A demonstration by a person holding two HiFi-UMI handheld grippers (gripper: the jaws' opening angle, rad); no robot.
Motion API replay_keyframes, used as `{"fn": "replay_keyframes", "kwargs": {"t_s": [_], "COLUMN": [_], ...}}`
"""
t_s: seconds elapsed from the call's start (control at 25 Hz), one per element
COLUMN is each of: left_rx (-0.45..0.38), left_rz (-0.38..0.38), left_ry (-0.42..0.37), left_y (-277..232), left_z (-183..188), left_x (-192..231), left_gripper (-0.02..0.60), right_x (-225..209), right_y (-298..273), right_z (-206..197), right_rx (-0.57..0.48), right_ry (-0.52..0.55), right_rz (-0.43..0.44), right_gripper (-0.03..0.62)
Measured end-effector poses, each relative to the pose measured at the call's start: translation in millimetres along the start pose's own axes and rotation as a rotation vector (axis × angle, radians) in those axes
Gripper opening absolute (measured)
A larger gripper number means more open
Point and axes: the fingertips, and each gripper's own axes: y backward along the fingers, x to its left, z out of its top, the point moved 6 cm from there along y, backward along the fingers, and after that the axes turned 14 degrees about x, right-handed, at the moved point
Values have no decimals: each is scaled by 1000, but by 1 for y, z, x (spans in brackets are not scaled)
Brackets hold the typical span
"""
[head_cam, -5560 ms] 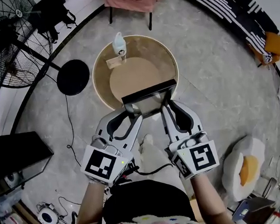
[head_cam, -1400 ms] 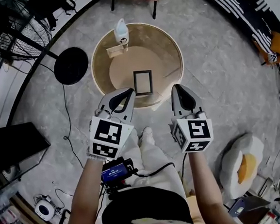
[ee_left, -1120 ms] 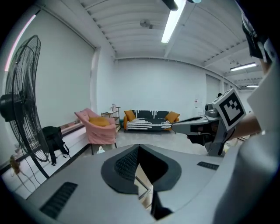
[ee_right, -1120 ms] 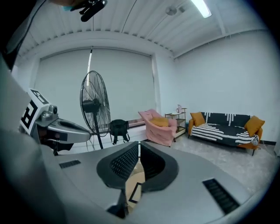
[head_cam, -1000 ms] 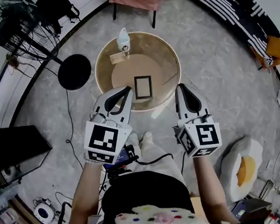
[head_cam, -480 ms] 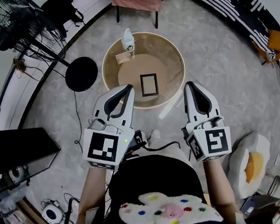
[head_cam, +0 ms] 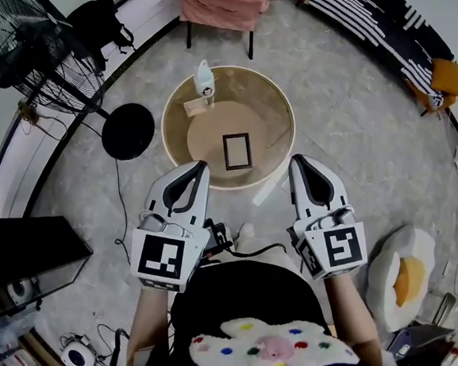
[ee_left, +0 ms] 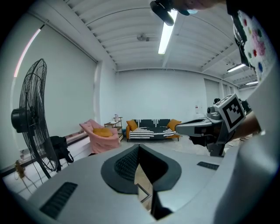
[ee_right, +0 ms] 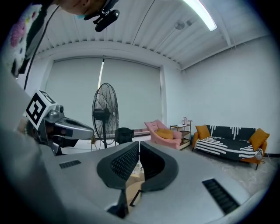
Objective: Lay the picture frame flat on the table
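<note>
We are standing at the near edge of the round table [head_cam: 268, 103], holding both grippers clear of it. The picture frame [head_cam: 237, 151] is lying flat on the table's wooden centre, its dark border facing up and its long sides running away from us, touching nothing else. The left gripper [head_cam: 200, 167] is hanging just short of the table's near-left rim with its jaws clenched together on nothing. The right gripper [head_cam: 296, 161] is hanging just off the table's near-right rim, its jaws likewise pressed shut and empty. At the table's far-left rim a white bottle [head_cam: 203, 79] is standing beside a small card [head_cam: 195, 105], well apart from the frame.

We are judging the job as done, so the dangers now are all of undoing it. Both grippers are hovering near the table's edge, and a careless swing of either across it could catch the frame's border and skid it over the smooth top, or tip it onto an edge. A reach toward the table's far side could knock the bottle over onto the frame. Our shoe [head_cam: 243, 233] is also sitting close to the table's near edge. A bump there could jolt what looks like a light table and slide the frame toward the rim.
</note>
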Motion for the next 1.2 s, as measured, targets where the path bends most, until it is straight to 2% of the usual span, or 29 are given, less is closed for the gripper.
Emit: {"fn": "replay_keyframes", "kwargs": {"t_s": [0.36,0.52,0.64,0.88,1.2], "left_rx": [0,-7,-5,-15,-33], "left_rz": [-19,-24,-29,-39,-45], "left_ry": [-6,15,-10,-7,8], "left_y": [-2,-2,-3,-2,2], "left_z": [1,4,3,4,8], "left_x": [-3,-3,-4,-6,-10], "left_gripper": [17,17,17,17,17], "right_x": [6,7,7,7,8], "right_y": [0,0,0,1,5], "right_z": [7,9,9,11,5], "right_rx": [-35,-33,-30,-11,-20], "right_ry": [27,33,38,53,81], "right_rz": [13,11,9,-3,21], "right_gripper": [37,36,35,35,35]}}
